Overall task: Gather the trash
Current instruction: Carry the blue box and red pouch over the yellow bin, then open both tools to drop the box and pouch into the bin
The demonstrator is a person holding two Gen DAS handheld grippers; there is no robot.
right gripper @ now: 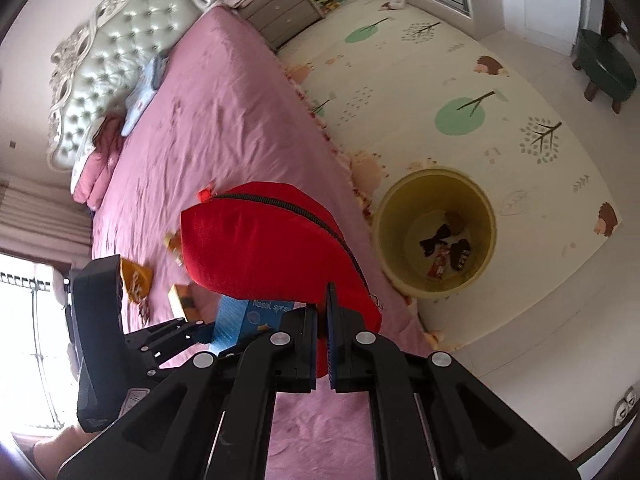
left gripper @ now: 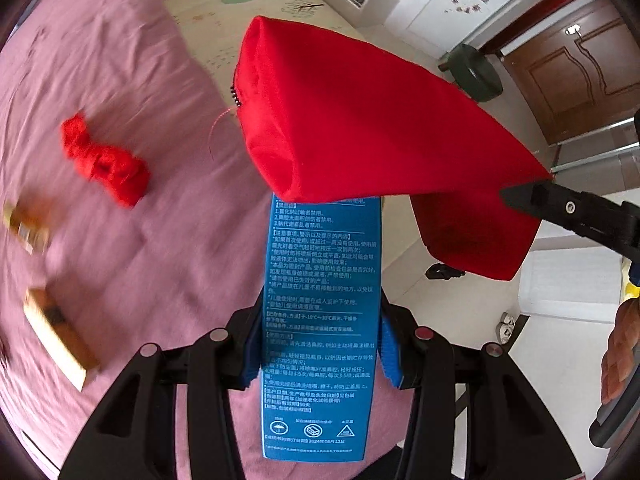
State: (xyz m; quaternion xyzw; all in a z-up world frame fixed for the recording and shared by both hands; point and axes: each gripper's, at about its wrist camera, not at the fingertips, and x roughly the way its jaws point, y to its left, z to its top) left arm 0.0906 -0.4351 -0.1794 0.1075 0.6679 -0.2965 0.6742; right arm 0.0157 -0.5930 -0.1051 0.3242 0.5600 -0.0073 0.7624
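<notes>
My left gripper (left gripper: 320, 344) is shut on a tall blue printed carton (left gripper: 320, 300), its blue pads pressing both long sides. The same carton (right gripper: 234, 318) shows in the right wrist view, partly hidden under a red zippered fabric cover (right gripper: 260, 248). My right gripper (right gripper: 322, 320) is shut on that cover's edge, and the cover (left gripper: 360, 120) hangs over the pink bed (left gripper: 140, 240). A yellow bin (right gripper: 390, 216) stands on the floor beside the bed, with a few dark wrappers (right gripper: 444, 252) at its bottom.
On the bed lie a crumpled red item (left gripper: 104, 160), two golden boxes (left gripper: 56, 336) and an orange wrapper (right gripper: 136, 276). A patterned play mat (right gripper: 440, 60) covers the floor. A green stool (right gripper: 604, 68) and a nightstand (right gripper: 280, 16) stand further off.
</notes>
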